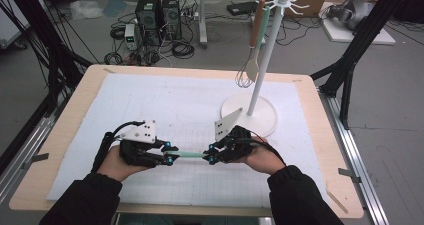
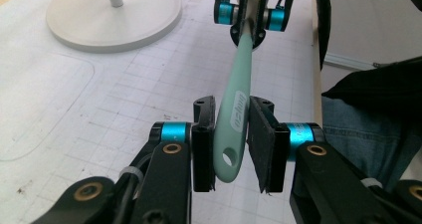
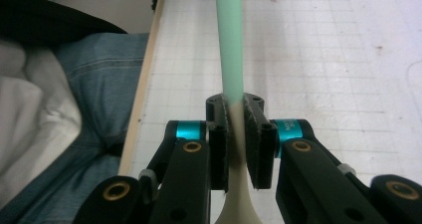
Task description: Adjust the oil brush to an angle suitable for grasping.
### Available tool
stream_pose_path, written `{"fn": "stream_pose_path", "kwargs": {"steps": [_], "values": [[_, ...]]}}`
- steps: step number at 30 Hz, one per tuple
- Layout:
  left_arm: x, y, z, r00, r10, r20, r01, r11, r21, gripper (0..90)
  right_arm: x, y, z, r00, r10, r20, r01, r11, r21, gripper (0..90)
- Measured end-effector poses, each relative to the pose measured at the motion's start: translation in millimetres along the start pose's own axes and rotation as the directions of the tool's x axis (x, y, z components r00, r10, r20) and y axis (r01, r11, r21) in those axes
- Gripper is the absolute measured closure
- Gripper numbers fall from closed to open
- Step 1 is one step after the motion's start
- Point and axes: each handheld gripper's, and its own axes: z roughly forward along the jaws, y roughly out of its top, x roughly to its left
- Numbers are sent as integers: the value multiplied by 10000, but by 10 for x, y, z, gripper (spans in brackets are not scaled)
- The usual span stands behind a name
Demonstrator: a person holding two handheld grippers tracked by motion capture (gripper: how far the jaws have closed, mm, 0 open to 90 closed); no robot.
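- The left gripper [image 1: 170, 152] and the right gripper [image 1: 211, 154] are facing each other above the front part of the white grid mat [image 1: 165, 100], with a mint-green utensil handle [image 1: 190, 155] running level between them.
- In the left gripper view, the left gripper [image 2: 233, 143] is framing the hanging-hole end of the handle [image 2: 234, 119] between its jaws. The jaws are standing close on either side of it. The left pad looks to be touching the handle, while a thin gap is showing beside the right pad, so I cannot tell whether it is really gripping.
- In the right gripper view, the right gripper [image 3: 235, 134] is clamping tight on the utensil [image 3: 232, 59] where the green handle is giving way to a cream-coloured part, which is widening out below the jaws.
- Farther off in the left gripper view, the right gripper [image 2: 248, 16] is pinching the far end of the same handle.
- A white stand [image 1: 263, 60] with a round base [image 1: 265, 117] is sitting on the mat beyond the right gripper, near but apart from it.
- A whisk [image 1: 244, 76] and a spatula [image 1: 253, 65] are hanging side by side from the hooks at the top of the stand.
- The person's dark sleeves [image 1: 87, 200] are coming in from the near edge of the wooden table [image 1: 75, 110].
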Motion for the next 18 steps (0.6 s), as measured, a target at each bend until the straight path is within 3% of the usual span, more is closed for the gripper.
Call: {"fn": "stream_pose_path", "kwargs": {"steps": [4,6,18], "values": [[-6,5,-21,9998,171,56,-171,9999,-16,748,-1,7,-1,10000,-22,13,22,9999,-105,822],[-12,11,-22,9994,337,56,-337,9994,44,804,0,6,4,10000,30,-27,-30,10000,33,836],[-35,2,-5,9977,463,489,-469,9989,101,829,20,4,30,9998,-182,-102,185,9993,325,839]]}}
